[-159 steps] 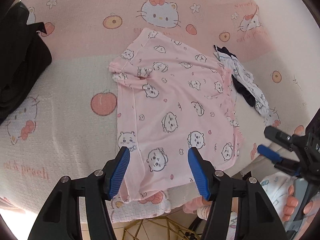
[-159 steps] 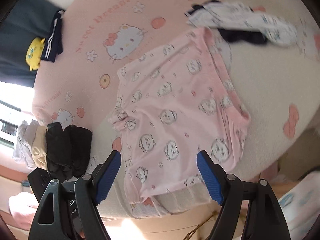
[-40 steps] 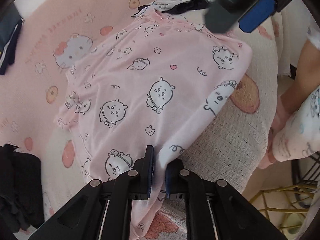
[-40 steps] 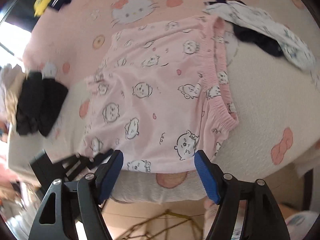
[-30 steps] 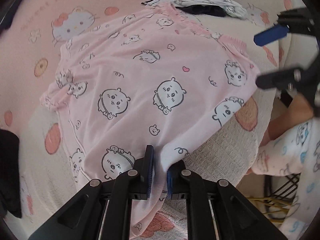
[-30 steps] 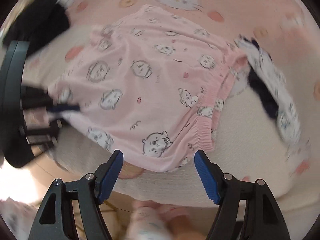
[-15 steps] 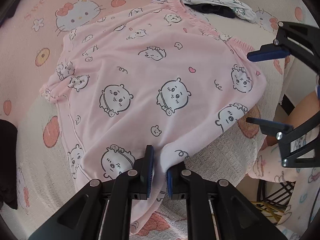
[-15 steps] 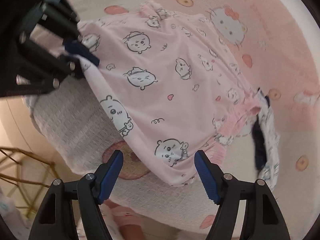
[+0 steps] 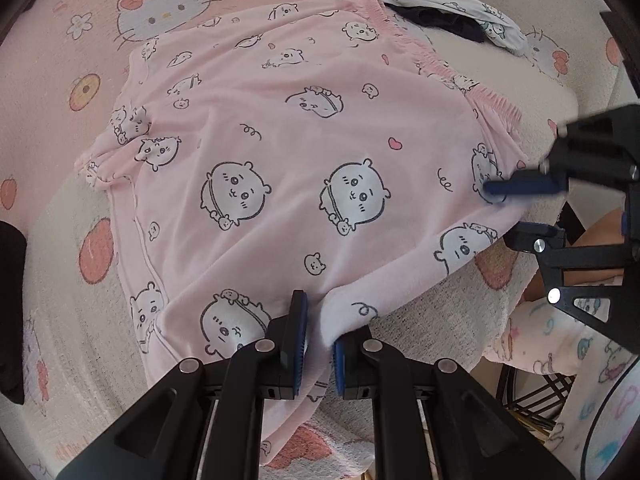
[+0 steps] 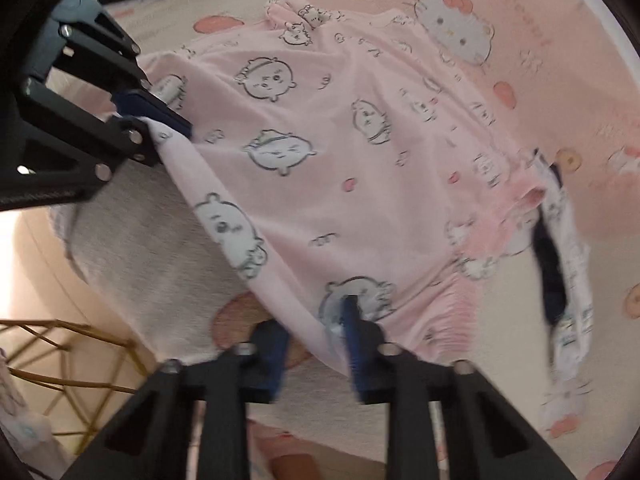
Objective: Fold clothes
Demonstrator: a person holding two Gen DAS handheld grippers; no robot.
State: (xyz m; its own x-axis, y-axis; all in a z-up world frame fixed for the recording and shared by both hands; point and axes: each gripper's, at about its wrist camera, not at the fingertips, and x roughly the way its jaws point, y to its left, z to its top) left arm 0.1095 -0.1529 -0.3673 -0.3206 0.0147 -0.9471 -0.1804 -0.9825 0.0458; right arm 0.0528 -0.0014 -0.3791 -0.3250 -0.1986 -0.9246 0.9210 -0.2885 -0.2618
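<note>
Surface: a bed (image 9: 440, 312) covered with a cat-and-peach print blanket is seen in both wrist views.
Garment: pink shorts (image 9: 304, 128) printed with small cartoon animals are spread flat on the bed, near its front edge; the gathered waistband (image 9: 448, 68) lies on the right-hand side in the left wrist view.
Left gripper (image 9: 318, 344): fingers are pressed nearly together, pinching a fold of the shorts' near hem; the cloth is drawn up between the blue pads.
Right gripper (image 10: 316, 344): fingers are set at the near edge of the shorts beside the waistband; the fabric edge is held between the blue pads with a gap remaining; the view is motion-blurred, so a full pinch cannot be confirmed. In the left wrist view one pad lies on top of the cloth, the other below the edge.
Other clothes: a white-and-dark garment (image 9: 444, 12) lies just beyond the waistband; dark clothing (image 9: 10, 300) is seen at the left edge.
Person: a printed pyjama sleeve (image 9: 560, 352) is visible at lower right.
</note>
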